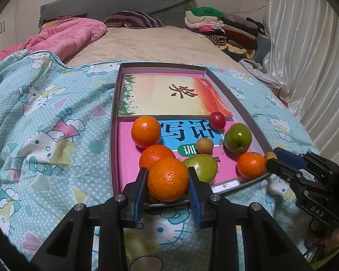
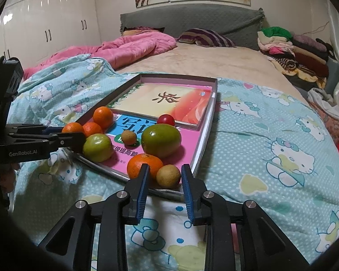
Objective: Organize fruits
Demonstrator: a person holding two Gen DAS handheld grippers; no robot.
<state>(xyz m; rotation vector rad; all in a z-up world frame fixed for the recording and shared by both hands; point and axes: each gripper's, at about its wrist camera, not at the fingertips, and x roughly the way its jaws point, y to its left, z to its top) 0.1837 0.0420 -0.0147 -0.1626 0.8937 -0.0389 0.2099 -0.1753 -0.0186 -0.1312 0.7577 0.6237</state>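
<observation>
**Left clamped on orange, right loose around longan**

Left gripper (image 1: pixel 167 181): pads pressed on both sides of an orange (image 1: pixel 168 178) at the tray's near edge. Narrow grip, fruit held.

Right gripper (image 2: pixel 165 178): jaws astride a small tan longan (image 2: pixel 168 175). Gap visible on both sides, pads not pressing, so it's not gripped. Longan sits in the tray's near corner, touching or just beside a small orange (image 2: pixel 140 166) at its 9 o'clock.

Tray (image 1: pixel 248 110): shallow grey box on the cartoon-cat bedspread (image 1: pixel 45 117), lined with two books (image 1: pixel 176 97).

Left-wrist view, clock from the held orange:
- second orange (image 1: pixel 154 157) at 11, touching it
- third orange (image 1: pixel 145 134) further out at 11
- green fruit (image 1: pixel 203 167) at 2, just beside
- another longan (image 1: pixel 205 145) at 1
- bigger green fruit (image 1: pixel 238 138) at 2, well apart
- red cherry tomato (image 1: pixel 217 120) at 1, on the far book's edge
- small orange (image 1: pixel 252 165) at 3, near the right gripper's tips

Can't tell if the held orange is lifted or resting on the tray.

Background: pink quilt (image 2: pixel 133 47), striped pillow (image 2: pixel 205 37), folded clothes (image 2: pixel 293 47).
</observation>
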